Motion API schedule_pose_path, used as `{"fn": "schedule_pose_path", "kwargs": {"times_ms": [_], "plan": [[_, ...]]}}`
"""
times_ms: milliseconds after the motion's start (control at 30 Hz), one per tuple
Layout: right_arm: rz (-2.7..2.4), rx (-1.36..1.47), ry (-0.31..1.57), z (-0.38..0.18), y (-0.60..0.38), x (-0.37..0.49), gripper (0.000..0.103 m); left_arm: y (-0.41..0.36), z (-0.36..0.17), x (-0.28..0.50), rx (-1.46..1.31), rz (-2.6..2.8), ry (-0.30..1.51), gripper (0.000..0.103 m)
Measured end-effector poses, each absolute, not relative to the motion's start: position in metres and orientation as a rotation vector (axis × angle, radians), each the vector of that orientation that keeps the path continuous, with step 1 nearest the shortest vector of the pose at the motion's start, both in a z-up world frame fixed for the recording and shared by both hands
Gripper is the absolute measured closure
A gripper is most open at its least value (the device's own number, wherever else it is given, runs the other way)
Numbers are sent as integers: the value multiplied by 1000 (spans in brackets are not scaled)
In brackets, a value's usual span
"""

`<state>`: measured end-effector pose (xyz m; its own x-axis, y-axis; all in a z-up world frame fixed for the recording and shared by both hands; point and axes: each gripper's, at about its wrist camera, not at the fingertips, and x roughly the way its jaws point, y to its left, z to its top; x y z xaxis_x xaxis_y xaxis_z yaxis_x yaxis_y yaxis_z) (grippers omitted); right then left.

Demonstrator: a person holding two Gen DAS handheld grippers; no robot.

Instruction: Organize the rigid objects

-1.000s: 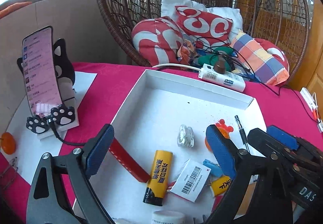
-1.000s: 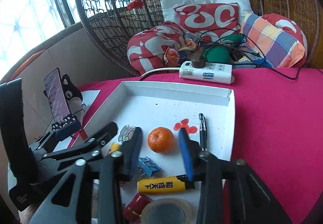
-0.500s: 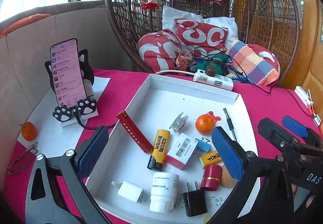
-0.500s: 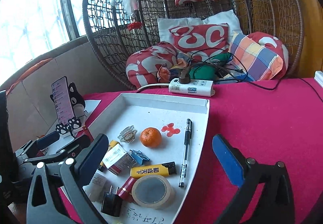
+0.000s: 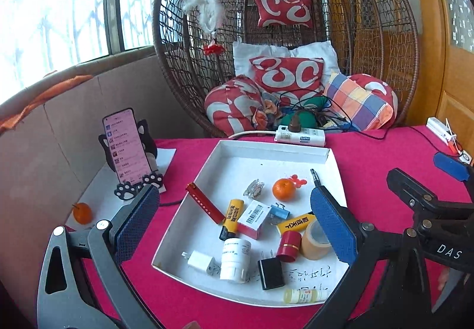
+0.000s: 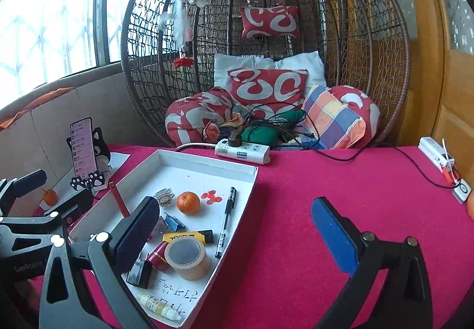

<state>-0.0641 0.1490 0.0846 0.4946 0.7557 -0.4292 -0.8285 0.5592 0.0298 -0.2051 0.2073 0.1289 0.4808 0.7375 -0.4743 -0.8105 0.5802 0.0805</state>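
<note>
Both grippers, the left gripper (image 5: 234,219) and the right gripper (image 6: 237,231), have just spread wide, jaws empty. The rigid objects lie in the white tray (image 5: 204,177): orange (image 5: 283,189), tape roll (image 6: 186,258), black plug (image 5: 270,269). The left gripper's right finger (image 5: 331,228) hides most of the pen (image 6: 226,219). Tray handwriting is illegible.

We count one white tray (image 5: 268,152) on the red cloth. In it we see two yellow lighters (image 5: 232,215), two plug adapters, one white (image 5: 201,260) and one black (image 5: 271,271), one orange (image 5: 283,189), one pen (image 6: 225,220), one tape roll (image 6: 186,258), one white bottle (image 5: 235,258) and one blue binder clip (image 5: 280,212). A second orange (image 5: 82,212) sits outside the tray, beside one phone (image 5: 127,146). We count one power strip (image 5: 299,136).
</note>
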Motion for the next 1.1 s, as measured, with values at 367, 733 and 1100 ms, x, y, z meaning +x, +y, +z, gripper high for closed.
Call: {"fn": "schedule_pose_path", "kwargs": {"times_ms": [367, 733, 1100], "plan": [[700, -130, 315, 115, 98, -76, 0, 159, 162, -227, -123, 1035, 401, 0], [801, 35, 344, 114, 53, -80, 0, 132, 148, -226, -245, 946, 525, 0], [817, 67, 385, 110, 34, -91, 0, 101, 138, -247, -251, 954, 526, 0]]}}
